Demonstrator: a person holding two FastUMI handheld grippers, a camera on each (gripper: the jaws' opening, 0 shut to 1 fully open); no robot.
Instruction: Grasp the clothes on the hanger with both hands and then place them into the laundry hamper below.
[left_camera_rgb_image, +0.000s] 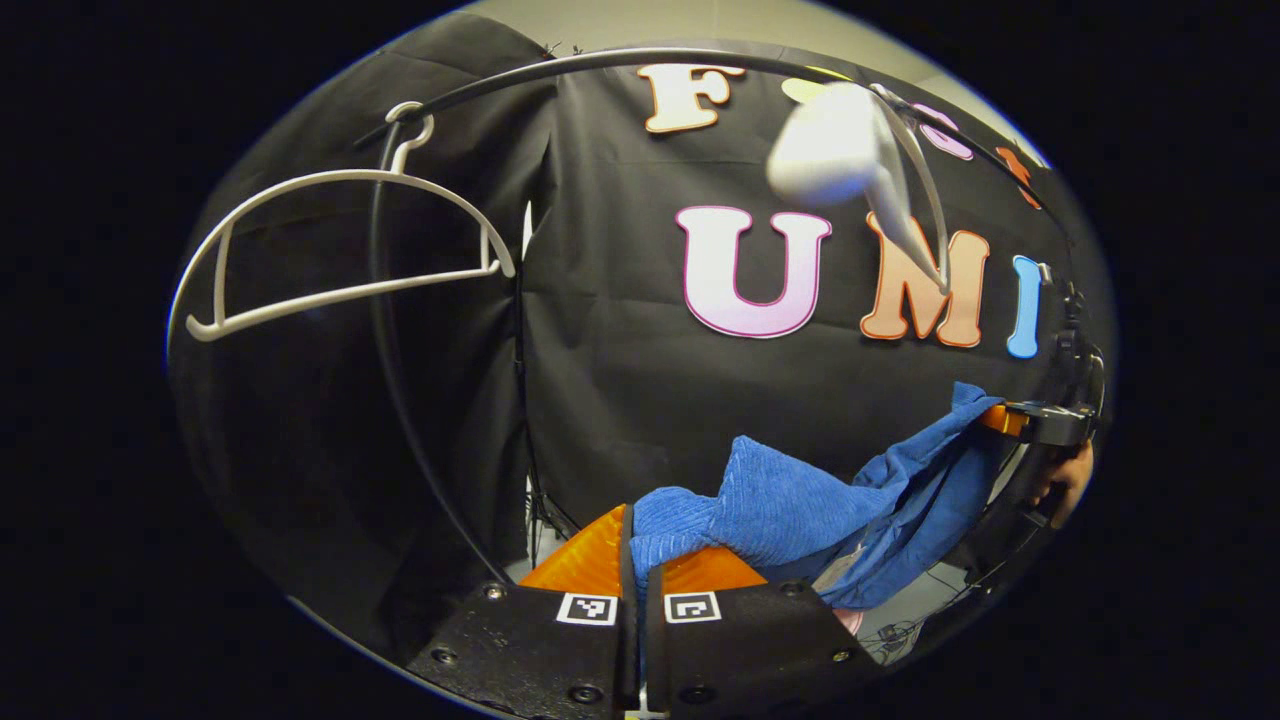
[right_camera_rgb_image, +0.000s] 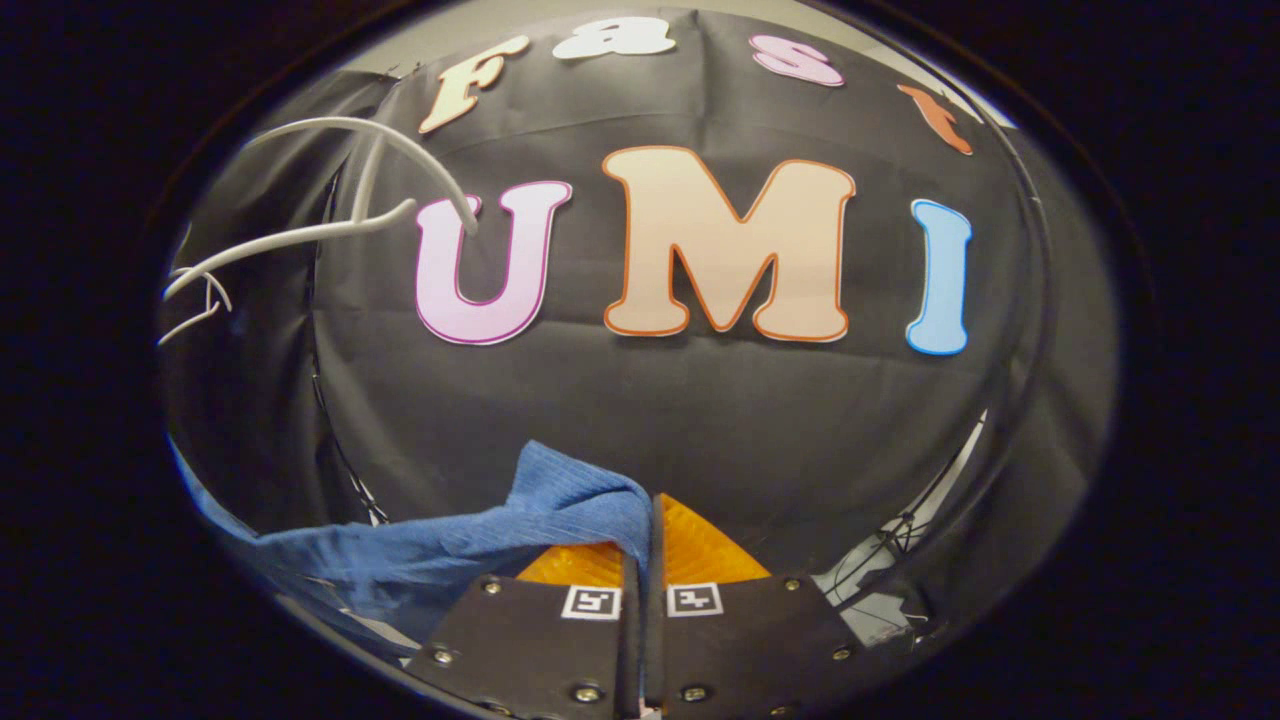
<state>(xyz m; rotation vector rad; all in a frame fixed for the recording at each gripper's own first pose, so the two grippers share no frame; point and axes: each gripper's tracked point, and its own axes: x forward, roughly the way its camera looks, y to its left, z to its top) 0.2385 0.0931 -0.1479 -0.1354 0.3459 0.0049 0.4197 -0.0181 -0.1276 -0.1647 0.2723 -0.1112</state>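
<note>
Left gripper view: I see my left gripper (left_camera_rgb_image: 640, 560) with its orange fingers (left_camera_rgb_image: 590, 558) pressed together on a fold of the blue cloth (left_camera_rgb_image: 790, 510). The cloth stretches rightward, off the hangers, to the right gripper (left_camera_rgb_image: 1000, 418), which a hand (left_camera_rgb_image: 1065, 482) holds at the frame edge. A bare white hanger (left_camera_rgb_image: 340, 250) hangs from the curved rail (left_camera_rgb_image: 600, 62) at upper left. A second white hanger (left_camera_rgb_image: 860, 160), blurred by nearness, hangs at upper right.

Right gripper view: My right gripper (right_camera_rgb_image: 650, 560) has its fingers closed on the cloth's (right_camera_rgb_image: 470, 560) other end; the fabric trails left and down. White hangers (right_camera_rgb_image: 330, 225) show at upper left, probably two, though distortion makes the count uncertain.
</note>
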